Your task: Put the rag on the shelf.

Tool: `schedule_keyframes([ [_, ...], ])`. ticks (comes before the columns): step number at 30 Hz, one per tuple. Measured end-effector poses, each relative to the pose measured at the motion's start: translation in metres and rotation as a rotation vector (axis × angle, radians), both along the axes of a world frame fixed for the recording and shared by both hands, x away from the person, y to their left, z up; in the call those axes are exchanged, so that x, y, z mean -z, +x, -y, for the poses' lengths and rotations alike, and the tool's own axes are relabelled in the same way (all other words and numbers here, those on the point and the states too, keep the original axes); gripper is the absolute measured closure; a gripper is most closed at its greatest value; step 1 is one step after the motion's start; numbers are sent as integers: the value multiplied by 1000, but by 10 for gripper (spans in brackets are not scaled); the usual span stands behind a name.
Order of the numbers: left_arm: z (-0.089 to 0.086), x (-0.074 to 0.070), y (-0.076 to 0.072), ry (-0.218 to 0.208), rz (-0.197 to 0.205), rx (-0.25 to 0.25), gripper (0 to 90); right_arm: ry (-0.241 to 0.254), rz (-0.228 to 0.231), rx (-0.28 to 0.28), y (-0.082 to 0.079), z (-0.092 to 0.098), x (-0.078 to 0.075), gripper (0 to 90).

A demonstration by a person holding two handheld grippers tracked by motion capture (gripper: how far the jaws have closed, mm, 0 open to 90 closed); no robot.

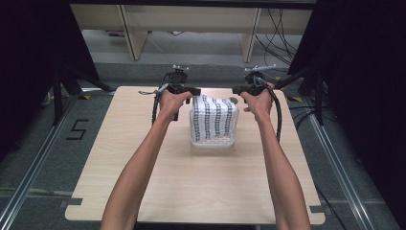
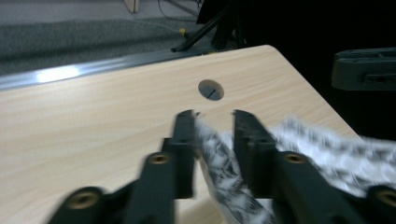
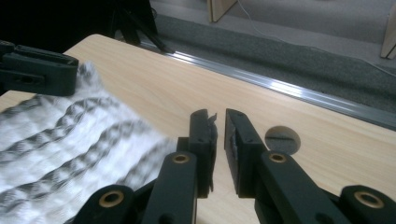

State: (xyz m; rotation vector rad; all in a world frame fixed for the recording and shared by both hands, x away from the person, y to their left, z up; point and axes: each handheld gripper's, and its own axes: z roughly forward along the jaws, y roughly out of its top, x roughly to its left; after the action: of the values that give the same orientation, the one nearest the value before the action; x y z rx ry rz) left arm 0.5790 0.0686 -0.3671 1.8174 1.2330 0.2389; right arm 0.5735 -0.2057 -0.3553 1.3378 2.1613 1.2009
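Observation:
A white cloth (image 1: pixel 214 116) with rows of black marks hangs between my two grippers and drapes down into a clear plastic box (image 1: pixel 213 142) at mid table. My left gripper (image 1: pixel 194 91) is at the cloth's upper left corner. In the left gripper view its jaws (image 2: pixel 213 116) stand clearly apart, with a strip of cloth (image 2: pixel 219 163) running loosely through the gap. My right gripper (image 1: pixel 237 89) holds the upper right corner. Its jaws (image 3: pixel 217 114) are almost together, with the cloth's edge (image 3: pixel 213 119) pinched at the inner face of one jaw.
The light wooden table (image 1: pixel 191 187) has a round cable hole (image 3: pixel 281 140) near its far edge, just beyond the grippers. Past that edge lie a metal floor rail (image 3: pixel 280 86), grey carpet and black stand legs. Two forearms reach over the table's near half.

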Motion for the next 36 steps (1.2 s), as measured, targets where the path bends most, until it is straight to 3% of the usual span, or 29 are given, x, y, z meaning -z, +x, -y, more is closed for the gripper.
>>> schedule_keyframes([
  [1, -1, 2, 2, 7, -26, -5, 487, -3, 4, -6, 0, 1, 2, 806],
  [2, -1, 3, 2, 12, -33, -15, 487, -3, 4, -6, 0, 1, 2, 806],
  [6, -3, 4, 4, 31, -73, -29, 320, 10, 19, -21, -3, 1, -2, 802],
  [22, -14, -7, -4, 24, -50, -37, 311, 6, 48, -40, -8, 7, -14, 774],
  [36, -24, -21, -16, 10, -18, -30, 301, 12, 51, -38, -16, 7, -21, 685],
])
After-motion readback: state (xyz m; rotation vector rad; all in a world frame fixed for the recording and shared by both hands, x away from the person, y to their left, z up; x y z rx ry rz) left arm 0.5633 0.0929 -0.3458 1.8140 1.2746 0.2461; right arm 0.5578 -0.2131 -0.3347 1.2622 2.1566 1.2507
